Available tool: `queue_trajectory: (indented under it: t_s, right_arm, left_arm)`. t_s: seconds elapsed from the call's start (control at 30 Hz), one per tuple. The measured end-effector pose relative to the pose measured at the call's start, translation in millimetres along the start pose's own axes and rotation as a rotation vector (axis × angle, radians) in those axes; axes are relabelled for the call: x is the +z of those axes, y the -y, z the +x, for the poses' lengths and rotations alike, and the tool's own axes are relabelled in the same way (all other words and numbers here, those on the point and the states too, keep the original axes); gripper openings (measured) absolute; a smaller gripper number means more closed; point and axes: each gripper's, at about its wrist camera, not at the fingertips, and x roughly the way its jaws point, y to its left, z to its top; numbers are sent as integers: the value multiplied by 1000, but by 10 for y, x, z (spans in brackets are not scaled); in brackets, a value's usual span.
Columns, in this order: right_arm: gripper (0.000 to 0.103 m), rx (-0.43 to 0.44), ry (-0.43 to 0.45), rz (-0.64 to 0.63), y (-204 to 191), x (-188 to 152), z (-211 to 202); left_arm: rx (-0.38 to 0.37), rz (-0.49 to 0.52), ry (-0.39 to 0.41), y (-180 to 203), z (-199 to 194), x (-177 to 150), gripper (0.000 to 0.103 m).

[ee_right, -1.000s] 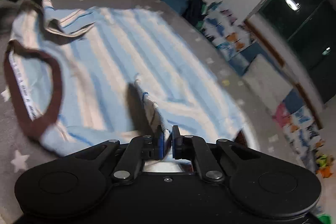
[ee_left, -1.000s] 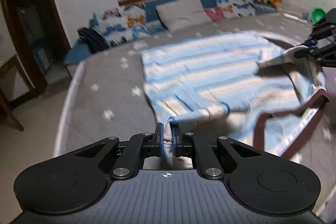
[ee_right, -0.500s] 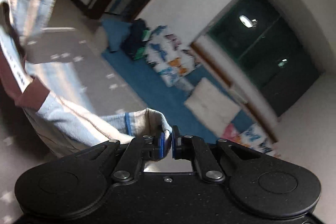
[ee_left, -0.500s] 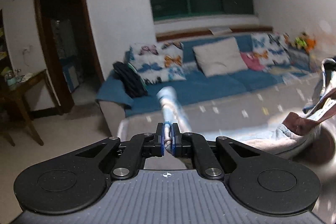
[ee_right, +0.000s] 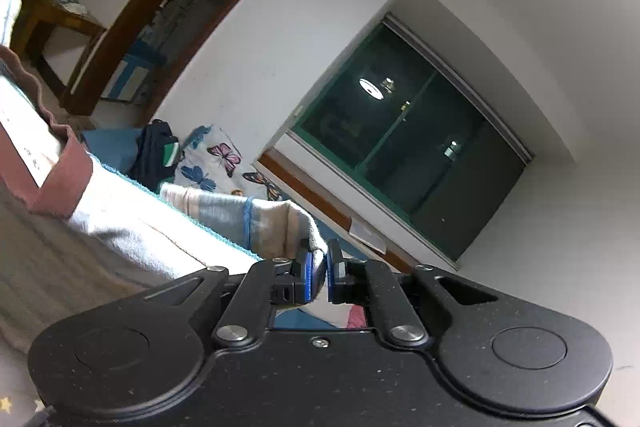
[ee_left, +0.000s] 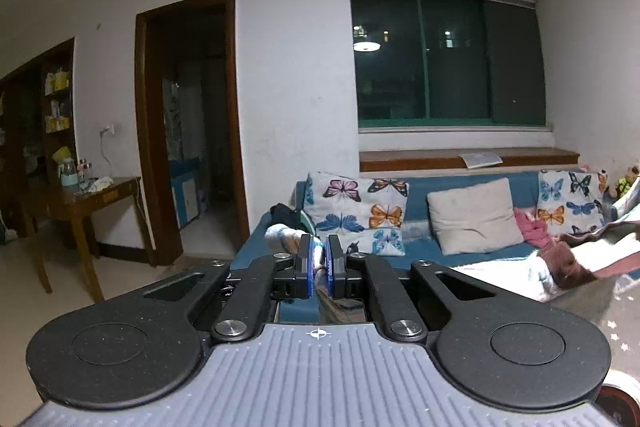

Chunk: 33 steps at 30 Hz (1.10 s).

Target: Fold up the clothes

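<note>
You're pinching the striped top [ee_right: 132, 227] in both grippers, left gripper [ee_left: 319, 271] and right gripper [ee_right: 318, 277] each clenching a corner; it's hanging stretched between them above the bed [ee_left: 592, 307].

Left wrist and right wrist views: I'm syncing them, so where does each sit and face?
Left wrist: on the left hand-held gripper, level, facing the sofa and window; only its fingers, shut on the striped garment, show.
Right wrist: on the right hand-held gripper, rolled and tilted upward; its fingers pinch the garment's sleeve.
Shared: window, doorway, butterfly cushions, garment.
</note>
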Motion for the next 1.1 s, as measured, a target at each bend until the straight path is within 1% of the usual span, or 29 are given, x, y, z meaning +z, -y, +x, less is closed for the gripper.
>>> queue_trajectory:
  t_s: [0.13, 0.17, 0.2, 0.3, 0.37, 0.4, 0.43, 0.47, 0.5, 0.53, 0.57, 0.6, 0.7, 0.73, 0.8, 0.83, 0.9, 0.97, 1.0, 1.1]
  right_arm:
    - [7, 29, 10, 21, -22, -180, -147]
    - [7, 37, 13, 25, -28, -225, -184]
    - [7, 56, 2, 1, -113, -336, -253]
    - [7, 108, -29, -50, -357, -726, -482]
    - [7, 156, -53, -53, -496, -975, -663]
    - [7, 172, -61, -64, -563, -911, -756]
    - [7, 200, -78, -76, -665, -1040, -925]
    - [7, 223, -93, -80, -734, -1166, -1021]
    - [7, 247, -107, -84, -804, -1291, -1118]
    - [7, 270, -121, -88, -873, -1417, -1214]
    - [7, 290, -135, -92, -940, -1505, -1301]
    - [7, 315, -149, -96, -1098, -1425, -1421]
    - [7, 370, -192, -102, -1303, -1650, -1589]
    - [7, 384, -208, -109, -1364, -1725, -1639]
    - [8, 407, -237, -111, -1507, -1621, -1586]
    - [8, 415, -258, -117, -1535, -1669, -1593]
    - [8, 412, -278, -115, -1562, -1734, -1629]
    - [8, 413, -304, -94, -1506, -1778, -1642]
    - [10, 411, -315, -75, -1439, -1808, -1675]
    - [22, 395, -329, -54, -1392, -1839, -1653]
  left_arm:
    - [-13, 29, -30, -7, -239, -314, 7]
    - [-23, 38, -45, -10, -335, -445, 7]
    - [-33, 47, -60, -13, -433, -582, 7]
    - [-63, 54, -140, -27, -753, -1079, 7]
    - [-71, 75, -170, -29, -938, -1340, 7]
    - [-74, 90, -185, -20, -1047, -1488, 7]
    - [-77, 107, -204, -4, -1187, -1679, 7]
    - [-77, 117, -217, -1, -1264, -1790, 6]
    - [-70, 136, -245, 20, -1441, -2031, 6]
    - [-67, 139, -261, 4, -1538, -2171, 6]
    - [-65, 138, -273, -4, -1598, -2261, 6]
    - [-62, 136, -285, -14, -1662, -2358, 5]
    - [-81, 95, -352, -64, -1885, -2712, 5]
    - [-83, 91, -368, -75, -1892, -2773, 5]
    - [-86, 84, -401, -98, -1905, -2895, 5]
    - [-88, 81, -417, -110, -1912, -2956, 5]
    - [-88, 67, -446, -138, -1925, -3058, 6]
    - [-96, 65, -447, -146, -1908, -3072, 6]
    - [-101, 70, -449, -134, -1890, -3078, 6]
    - [-130, 92, -457, -76, -1862, -3082, 6]
